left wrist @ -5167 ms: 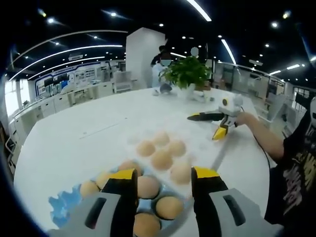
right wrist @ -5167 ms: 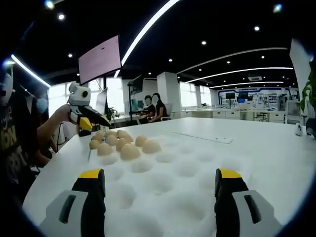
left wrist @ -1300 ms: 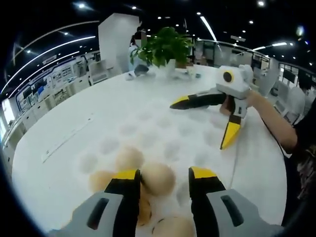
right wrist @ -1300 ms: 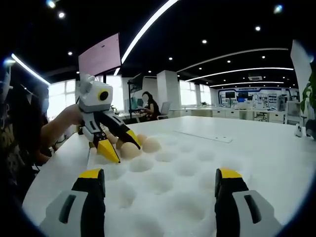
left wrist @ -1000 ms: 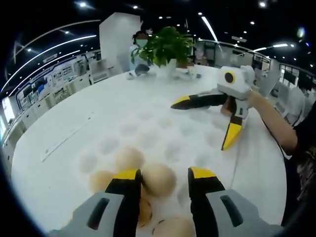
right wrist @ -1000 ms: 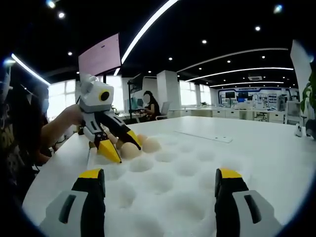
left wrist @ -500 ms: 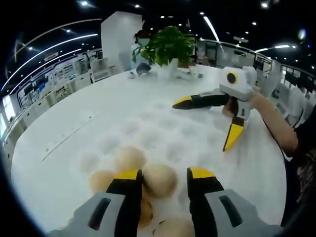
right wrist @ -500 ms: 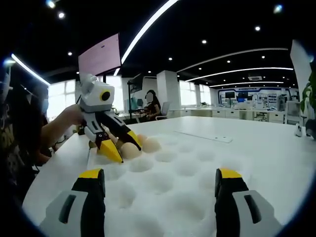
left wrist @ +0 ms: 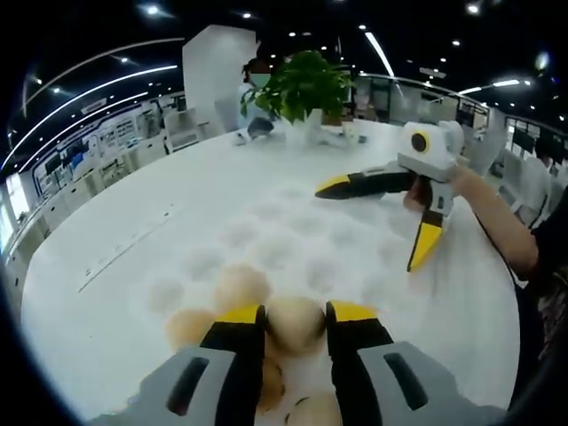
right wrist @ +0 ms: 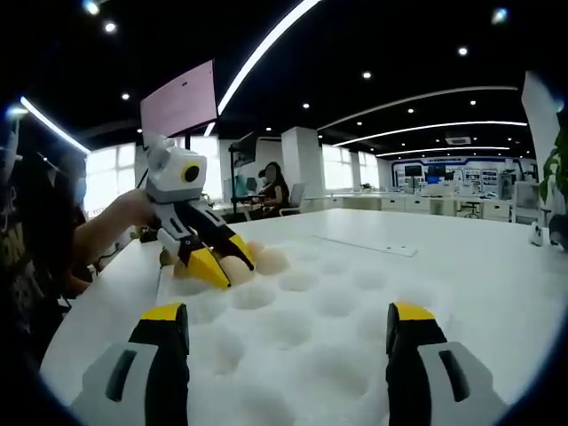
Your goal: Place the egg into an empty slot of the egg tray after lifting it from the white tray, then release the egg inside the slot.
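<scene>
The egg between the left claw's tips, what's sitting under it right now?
Under the egg between the left claw tips is the white dimpled tray, with other eggs around it. The claw and egg cover the surface directly beneath.

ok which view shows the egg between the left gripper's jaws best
The left gripper view: the egg sits close up between the left gripper's yellow-tipped jaws, which have closed in on its sides. In the right gripper view that gripper is small and far off, and its jaws hide most of the egg among the others.
</scene>
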The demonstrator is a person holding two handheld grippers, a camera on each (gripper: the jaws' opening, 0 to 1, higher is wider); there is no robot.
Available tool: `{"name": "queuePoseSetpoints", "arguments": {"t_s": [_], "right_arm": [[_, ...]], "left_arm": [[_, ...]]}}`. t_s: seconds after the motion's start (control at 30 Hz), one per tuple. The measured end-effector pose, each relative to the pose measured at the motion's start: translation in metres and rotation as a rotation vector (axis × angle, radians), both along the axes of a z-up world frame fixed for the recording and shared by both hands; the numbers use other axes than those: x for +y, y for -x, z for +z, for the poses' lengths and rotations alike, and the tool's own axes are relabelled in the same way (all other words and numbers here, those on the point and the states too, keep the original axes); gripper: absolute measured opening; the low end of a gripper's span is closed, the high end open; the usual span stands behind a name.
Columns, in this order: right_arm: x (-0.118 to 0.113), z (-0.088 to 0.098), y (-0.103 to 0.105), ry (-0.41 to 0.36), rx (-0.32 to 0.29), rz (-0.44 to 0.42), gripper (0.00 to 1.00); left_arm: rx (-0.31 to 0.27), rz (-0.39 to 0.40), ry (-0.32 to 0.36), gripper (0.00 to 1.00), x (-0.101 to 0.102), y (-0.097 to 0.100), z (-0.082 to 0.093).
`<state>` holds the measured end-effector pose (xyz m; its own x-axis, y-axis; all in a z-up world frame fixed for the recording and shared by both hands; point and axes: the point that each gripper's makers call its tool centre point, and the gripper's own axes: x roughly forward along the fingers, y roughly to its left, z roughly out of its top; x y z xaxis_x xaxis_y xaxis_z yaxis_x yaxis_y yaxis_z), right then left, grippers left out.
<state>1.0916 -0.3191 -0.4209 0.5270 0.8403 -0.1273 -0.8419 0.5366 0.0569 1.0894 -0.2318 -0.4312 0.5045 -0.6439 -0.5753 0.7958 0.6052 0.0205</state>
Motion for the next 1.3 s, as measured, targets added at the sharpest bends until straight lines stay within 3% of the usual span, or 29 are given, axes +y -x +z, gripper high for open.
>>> {"name": "queuePoseSetpoints", "arguments": {"t_s": [0.37,1.3], "right_arm": [[0.0,0.0,0.0,-0.002,0.001,0.0,0.96],[0.001,0.0,0.0,-0.006,0.001,-0.001,0.96]], "left_arm": [[0.003,0.002,0.047,0.27,0.001,0.0,0.008],[-0.02,0.022,0.069,0.27,0.013,0.003,0.026]]}}
